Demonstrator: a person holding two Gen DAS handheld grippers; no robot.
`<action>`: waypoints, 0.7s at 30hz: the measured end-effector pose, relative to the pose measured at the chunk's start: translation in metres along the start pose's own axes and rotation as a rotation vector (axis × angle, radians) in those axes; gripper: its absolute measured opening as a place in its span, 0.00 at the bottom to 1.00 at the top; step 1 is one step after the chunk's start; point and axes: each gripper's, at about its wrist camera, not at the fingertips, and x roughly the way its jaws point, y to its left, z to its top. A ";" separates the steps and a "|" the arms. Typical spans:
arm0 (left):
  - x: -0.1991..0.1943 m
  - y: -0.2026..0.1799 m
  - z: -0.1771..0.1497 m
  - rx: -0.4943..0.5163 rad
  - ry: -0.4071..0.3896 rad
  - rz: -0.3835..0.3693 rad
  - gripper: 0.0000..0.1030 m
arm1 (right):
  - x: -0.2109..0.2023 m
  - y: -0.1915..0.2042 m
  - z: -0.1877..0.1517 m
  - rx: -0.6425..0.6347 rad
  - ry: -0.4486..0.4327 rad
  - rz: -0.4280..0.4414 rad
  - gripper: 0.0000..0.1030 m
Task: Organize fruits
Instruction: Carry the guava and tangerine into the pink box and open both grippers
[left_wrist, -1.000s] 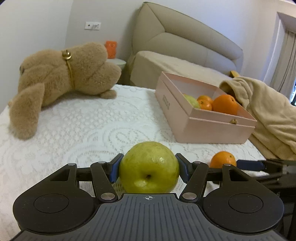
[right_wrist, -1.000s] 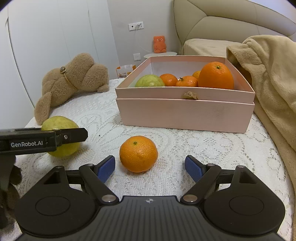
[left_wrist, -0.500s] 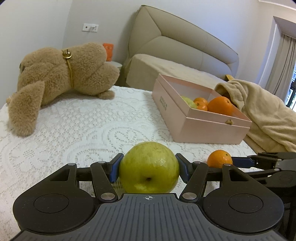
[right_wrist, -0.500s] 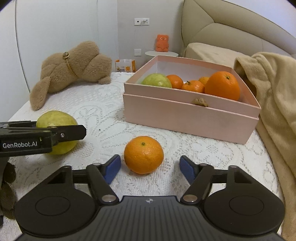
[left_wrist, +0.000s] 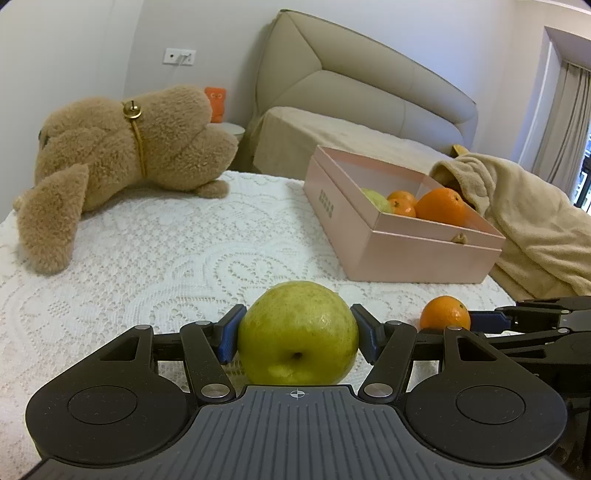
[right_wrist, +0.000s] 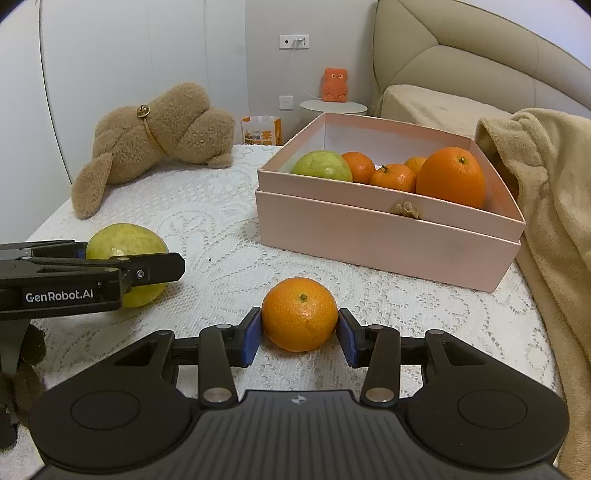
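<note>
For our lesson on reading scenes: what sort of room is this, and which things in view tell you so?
Most likely a bedroom. A padded headboard stands behind a bed, a blanket lies crumpled beside the fruit box, and a plush toy sprawls nearby.

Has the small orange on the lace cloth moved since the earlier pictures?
No. The small orange keeps its place before the pink box; only the right claw shut on it.

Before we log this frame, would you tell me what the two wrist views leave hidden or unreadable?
- Box floor and how many fruits it holds: near wall hides them in both views.
- Small print on the box side, left wrist view: too small.
- Whether the pear has left the cloth: gripper body covers its underside.
- Orange bag lettering, right wrist view: too small.
</note>
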 end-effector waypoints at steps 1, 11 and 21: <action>0.000 0.000 0.000 0.000 0.002 0.000 0.65 | 0.000 -0.001 0.000 0.003 -0.001 0.004 0.42; -0.015 -0.015 0.085 -0.004 -0.151 -0.065 0.64 | -0.020 -0.027 0.044 0.122 -0.110 0.078 0.41; 0.026 -0.075 0.222 0.040 -0.139 -0.253 0.64 | -0.095 -0.068 0.245 -0.017 -0.387 -0.145 0.41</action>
